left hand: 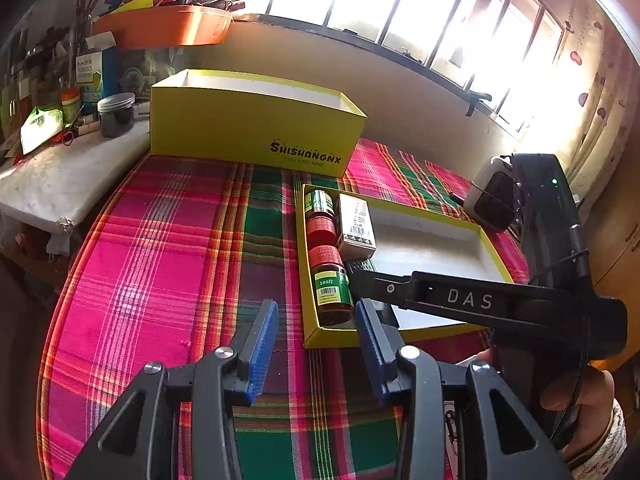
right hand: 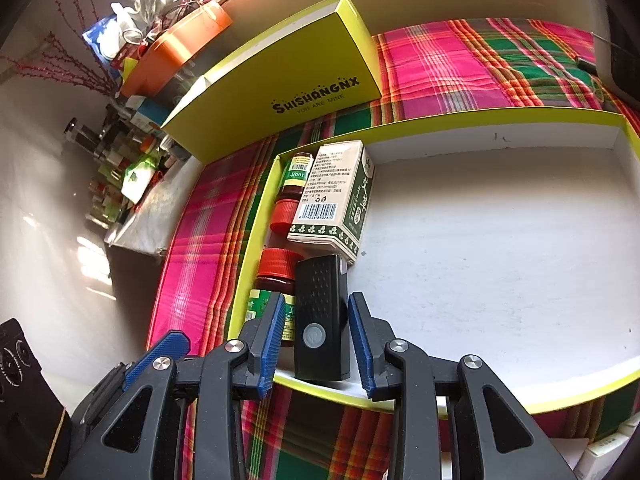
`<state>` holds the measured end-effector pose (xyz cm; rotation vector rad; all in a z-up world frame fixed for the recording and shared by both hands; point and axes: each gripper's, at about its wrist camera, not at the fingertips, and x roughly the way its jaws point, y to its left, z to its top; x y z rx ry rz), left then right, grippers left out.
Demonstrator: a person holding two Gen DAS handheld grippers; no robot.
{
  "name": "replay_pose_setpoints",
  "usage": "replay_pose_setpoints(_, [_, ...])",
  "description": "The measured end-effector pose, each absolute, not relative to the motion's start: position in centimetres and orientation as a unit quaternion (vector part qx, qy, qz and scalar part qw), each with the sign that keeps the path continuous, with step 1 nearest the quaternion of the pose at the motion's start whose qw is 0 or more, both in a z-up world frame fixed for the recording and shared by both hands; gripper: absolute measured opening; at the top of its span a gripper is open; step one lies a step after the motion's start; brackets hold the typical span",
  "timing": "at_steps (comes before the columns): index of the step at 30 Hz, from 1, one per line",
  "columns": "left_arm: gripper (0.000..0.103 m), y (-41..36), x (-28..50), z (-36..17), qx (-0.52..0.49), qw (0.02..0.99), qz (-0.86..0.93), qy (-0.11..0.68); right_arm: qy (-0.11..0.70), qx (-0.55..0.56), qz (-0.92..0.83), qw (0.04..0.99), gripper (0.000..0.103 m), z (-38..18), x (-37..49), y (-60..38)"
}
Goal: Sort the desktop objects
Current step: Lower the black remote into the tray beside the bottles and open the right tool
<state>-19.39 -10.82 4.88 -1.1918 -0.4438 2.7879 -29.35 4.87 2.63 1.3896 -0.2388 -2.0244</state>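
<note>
A shallow yellow tray [left hand: 432, 248] [right hand: 500, 260] with a white floor lies on the plaid cloth. Two red-capped bottles [left hand: 332, 292] [right hand: 296, 180] with green labels lie end to end along its left wall. Beside them is a white and green carton [left hand: 356, 224] [right hand: 332, 200]. A black device with a round button [right hand: 322, 312] rests on the tray floor at the front wall, between the fingers of my right gripper [right hand: 318, 304] [left hand: 364, 284], which stands open with small gaps on both sides. My left gripper [left hand: 318, 312] hovers open and empty over the tray's front left corner.
A deep yellow box marked SHISHANGNX [left hand: 256, 128] [right hand: 280, 80] stands behind the tray. A cluttered white side table [left hand: 60, 176] with a dark jar [left hand: 116, 114] is at the left, under an orange bin [left hand: 168, 28]. A hand [left hand: 576, 392] holds the right gripper.
</note>
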Motion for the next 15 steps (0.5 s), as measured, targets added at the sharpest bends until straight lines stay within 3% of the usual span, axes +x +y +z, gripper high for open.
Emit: replay_pose_setpoints(15, [0.041,-10.5,-19.4,4.5,-0.392,0.033,0.909,-0.14,-0.114,0.517,-0.769,0.358,0.039,3.2,-28.6,6.0])
